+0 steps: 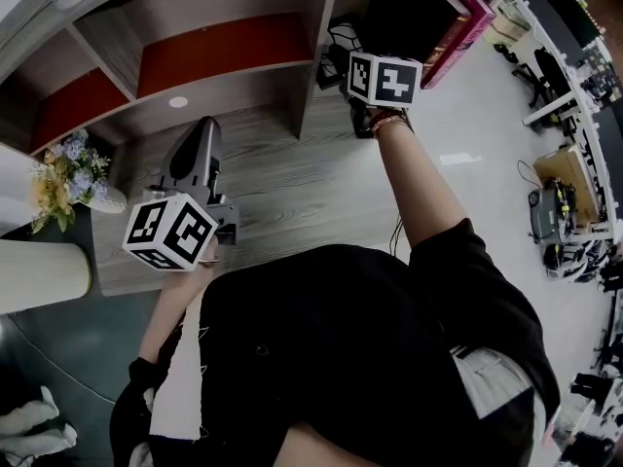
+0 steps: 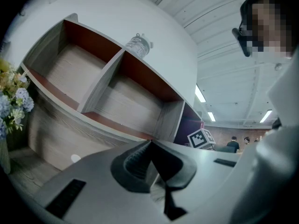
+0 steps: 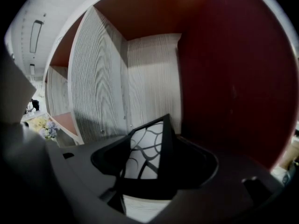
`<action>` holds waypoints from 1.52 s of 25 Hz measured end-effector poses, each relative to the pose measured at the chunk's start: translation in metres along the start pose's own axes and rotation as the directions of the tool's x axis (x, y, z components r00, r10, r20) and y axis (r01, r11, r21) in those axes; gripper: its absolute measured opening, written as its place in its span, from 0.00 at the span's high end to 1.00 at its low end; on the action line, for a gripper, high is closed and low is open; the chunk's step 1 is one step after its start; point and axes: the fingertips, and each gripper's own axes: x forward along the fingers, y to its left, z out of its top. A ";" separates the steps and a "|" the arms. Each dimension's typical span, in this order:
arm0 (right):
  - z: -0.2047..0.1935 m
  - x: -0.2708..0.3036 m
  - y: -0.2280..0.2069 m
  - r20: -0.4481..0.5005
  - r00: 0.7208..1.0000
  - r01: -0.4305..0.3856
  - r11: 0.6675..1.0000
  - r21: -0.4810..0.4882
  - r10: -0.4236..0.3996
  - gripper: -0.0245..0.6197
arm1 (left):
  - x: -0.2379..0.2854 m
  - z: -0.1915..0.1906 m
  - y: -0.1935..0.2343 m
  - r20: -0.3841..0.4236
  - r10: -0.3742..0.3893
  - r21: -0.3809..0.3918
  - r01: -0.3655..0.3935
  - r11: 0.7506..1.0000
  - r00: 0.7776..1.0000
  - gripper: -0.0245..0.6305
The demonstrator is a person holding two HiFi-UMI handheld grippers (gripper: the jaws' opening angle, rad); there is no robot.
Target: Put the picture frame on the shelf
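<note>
Right claw (image 3: pixel 156 141) reaches into a shelf (image 3: pixel 149 73) compartment, its jaws loosened around the picture frame (image 3: pixel 145 155), which stands between them at the lower middle of the right gripper view and seems free of the pads. Pulling out well probably means drawing straight back along the jaws, slowly, so that neither pad catches the frame and tips it. Left claw (image 2: pixel 150 146) is clenched on nothing and should stay clear.
</note>
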 end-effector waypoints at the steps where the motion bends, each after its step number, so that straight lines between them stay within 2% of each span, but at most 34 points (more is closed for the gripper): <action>1: -0.002 0.001 0.001 -0.006 1.000 -0.005 1.000 0.005 0.005 0.48 | 0.000 0.000 0.001 0.000 0.002 0.000 -0.002 1.000 1.000 0.94; 4: -0.008 0.003 0.003 -0.014 1.000 -0.009 1.000 0.011 0.010 0.43 | -0.001 -0.001 0.001 0.000 0.006 -0.002 -0.006 1.000 1.000 0.94; 8: -0.010 0.002 0.003 -0.002 1.000 -0.023 0.998 0.060 0.023 0.43 | 0.000 -0.002 0.001 -0.004 0.007 -0.001 -0.007 1.000 1.000 0.94; 16: -0.012 -0.001 0.006 0.022 0.999 -0.036 0.999 0.029 0.036 0.41 | 0.001 -0.003 -0.001 -0.006 0.008 0.000 -0.008 1.000 1.000 0.94; 21: -0.017 -0.001 0.005 0.015 0.999 -0.038 0.997 0.069 0.037 0.41 | -0.003 -0.002 0.000 -0.004 0.016 0.007 -0.016 1.000 1.000 0.94; 28: -0.017 0.001 -0.002 0.038 0.999 -0.016 0.974 0.227 0.008 0.42 | -0.007 0.001 0.002 0.003 0.028 0.011 -0.028 1.000 1.000 0.94; 38: -0.017 0.004 -0.006 0.017 0.998 0.060 0.974 0.219 -0.065 0.40 | -0.004 -0.003 0.003 -0.005 0.030 0.002 -0.030 1.000 1.000 0.94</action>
